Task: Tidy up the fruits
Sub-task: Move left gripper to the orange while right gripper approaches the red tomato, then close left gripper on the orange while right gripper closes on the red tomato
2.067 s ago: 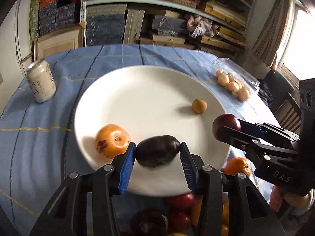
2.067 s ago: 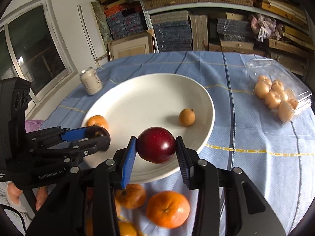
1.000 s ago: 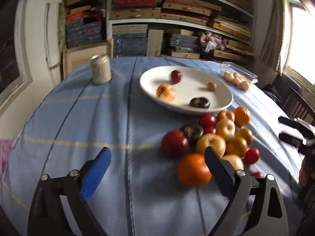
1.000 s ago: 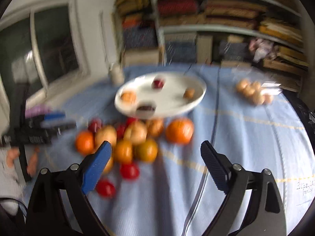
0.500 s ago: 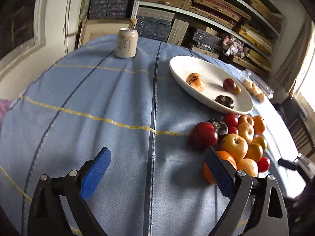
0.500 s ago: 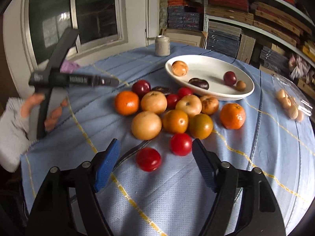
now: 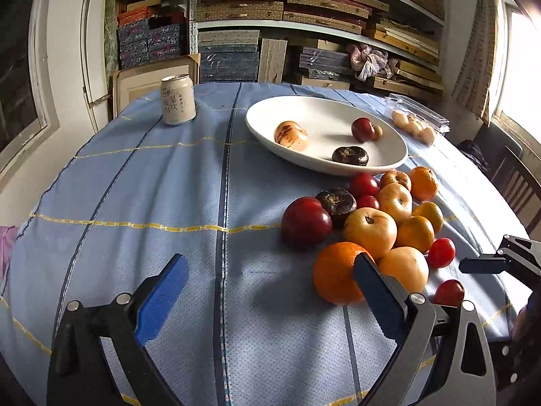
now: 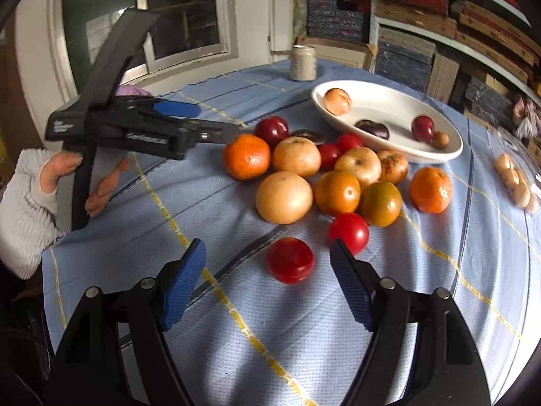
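Observation:
A white plate (image 7: 257,125) at the back of the table holds a tan fruit (image 7: 290,135), a red plum (image 7: 361,129), a dark fruit (image 7: 350,155) and a small brown one. A pile of loose fruit (image 8: 338,191) lies in front of the plate. My left gripper (image 7: 270,291) is open and empty over bare cloth, its right finger beside a large orange (image 7: 334,277). My right gripper (image 8: 267,282) is open too. A red tomato (image 8: 290,260) sits just ahead of its fingertips, untouched. A second tomato (image 8: 348,232) lies by the right finger.
A pale drink can (image 7: 177,104) stands at the back left. A clear packet of small pale fruit (image 7: 416,125) lies right of the plate. A hand (image 8: 50,176) holds the left gripper (image 8: 209,121). Packed shelves stand behind; a dark chair (image 7: 520,186) is at right.
Both grippers let go of the dark fruit and the red plum on the plate and drew back, open. The right jaws then narrowed and came closer to the red tomato.

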